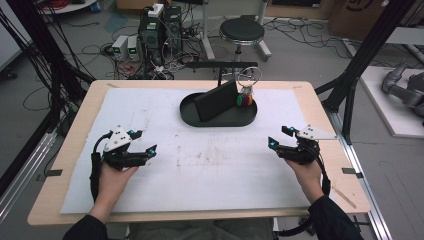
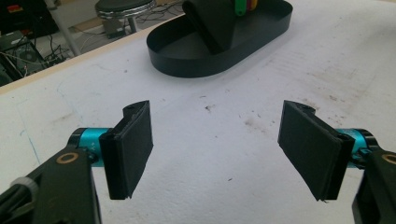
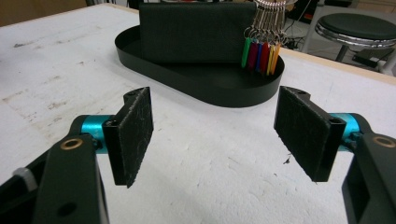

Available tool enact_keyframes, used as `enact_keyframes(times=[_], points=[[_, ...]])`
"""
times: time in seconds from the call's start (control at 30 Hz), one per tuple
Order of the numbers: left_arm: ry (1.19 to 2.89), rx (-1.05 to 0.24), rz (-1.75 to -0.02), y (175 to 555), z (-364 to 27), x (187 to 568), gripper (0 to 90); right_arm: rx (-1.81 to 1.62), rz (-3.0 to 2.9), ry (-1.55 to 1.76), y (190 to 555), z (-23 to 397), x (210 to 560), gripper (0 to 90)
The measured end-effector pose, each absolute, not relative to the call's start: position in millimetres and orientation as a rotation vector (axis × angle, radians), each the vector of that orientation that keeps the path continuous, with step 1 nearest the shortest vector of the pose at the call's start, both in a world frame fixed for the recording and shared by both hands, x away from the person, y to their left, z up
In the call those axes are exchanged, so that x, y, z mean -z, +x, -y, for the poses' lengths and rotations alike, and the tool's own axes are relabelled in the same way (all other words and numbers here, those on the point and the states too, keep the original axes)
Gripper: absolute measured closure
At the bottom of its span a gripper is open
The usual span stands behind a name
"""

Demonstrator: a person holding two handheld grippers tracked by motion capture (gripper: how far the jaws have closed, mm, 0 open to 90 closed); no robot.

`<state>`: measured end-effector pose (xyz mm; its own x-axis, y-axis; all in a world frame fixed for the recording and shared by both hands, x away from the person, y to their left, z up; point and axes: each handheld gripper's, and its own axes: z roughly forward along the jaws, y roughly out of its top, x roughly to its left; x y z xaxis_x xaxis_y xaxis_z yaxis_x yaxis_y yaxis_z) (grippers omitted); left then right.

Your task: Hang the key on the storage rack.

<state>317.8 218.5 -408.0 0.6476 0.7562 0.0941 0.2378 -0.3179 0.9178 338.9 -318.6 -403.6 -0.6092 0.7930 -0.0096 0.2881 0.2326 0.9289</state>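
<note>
Fingers (image 3: 135, 135) apart (2 grippers); colored tags (image 3: 260, 55) visible.

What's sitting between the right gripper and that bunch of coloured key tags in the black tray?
Only the tray's own low rim. The right gripper, jaws open, faces the coloured tags across bare white mat. The black panel stands beside the tags, not in front.
</note>
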Motion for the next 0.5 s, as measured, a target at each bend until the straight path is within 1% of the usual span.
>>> enact_keyframes(times=[0.5], points=[[1.872, -0.660, -0.800, 319.1, -220.9, 409.0, 25.9, -1.354, -2.021, 1.018, 342.5, 326.2, 405.1, 27.4]])
